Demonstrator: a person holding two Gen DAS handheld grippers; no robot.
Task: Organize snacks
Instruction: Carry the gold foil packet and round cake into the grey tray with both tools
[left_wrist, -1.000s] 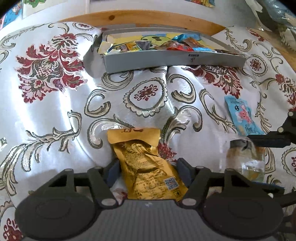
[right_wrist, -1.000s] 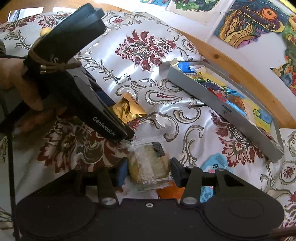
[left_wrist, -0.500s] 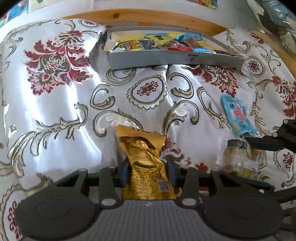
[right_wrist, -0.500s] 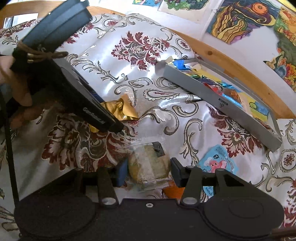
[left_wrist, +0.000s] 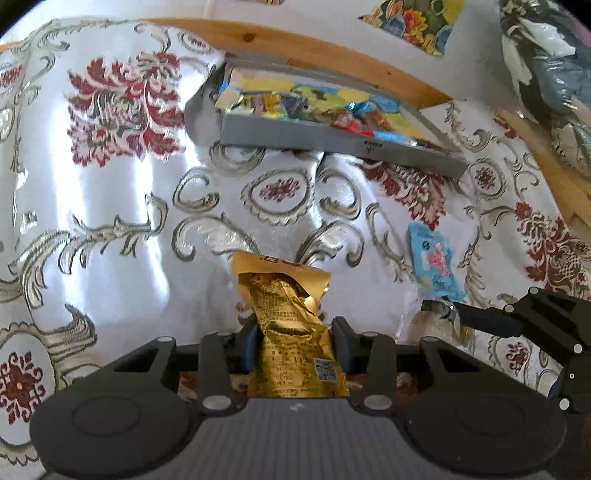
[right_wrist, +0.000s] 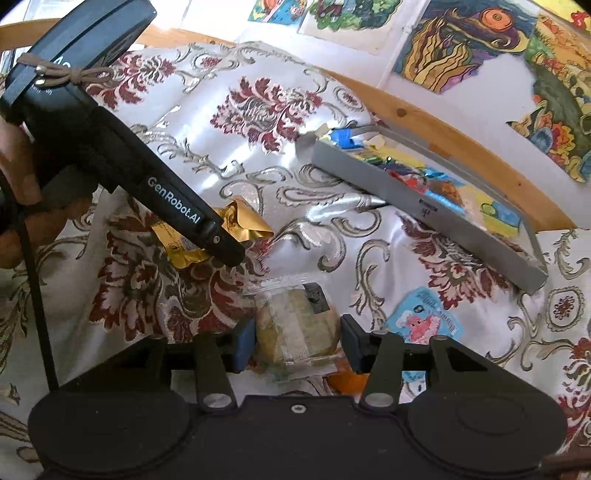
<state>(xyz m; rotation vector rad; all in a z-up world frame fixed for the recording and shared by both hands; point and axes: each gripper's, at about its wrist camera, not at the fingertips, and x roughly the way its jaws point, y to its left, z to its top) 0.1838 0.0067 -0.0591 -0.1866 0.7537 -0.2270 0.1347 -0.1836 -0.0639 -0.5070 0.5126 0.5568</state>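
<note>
Both grippers clamped on snack packets above the brocade cloth.

Left gripper (left_wrist: 295, 341) grasps a gold foil packet (left_wrist: 291, 328) between its pads. Right gripper (right_wrist: 297, 341) pinches a clear-wrapped pastry (right_wrist: 295, 326). The grey tray (left_wrist: 332, 138) of snacks lies well ahead of both; a blue packet (right_wrist: 424, 319) rests on the cloth (left_wrist: 110, 221) just right of the right gripper.

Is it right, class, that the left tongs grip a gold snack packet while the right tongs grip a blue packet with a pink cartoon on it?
One detail is wrong. The right tongs grip a clear-wrapped round pastry, as the right wrist view shows. The blue packet lies loose on the cloth. The left tongs do grip the gold snack packet.
</note>
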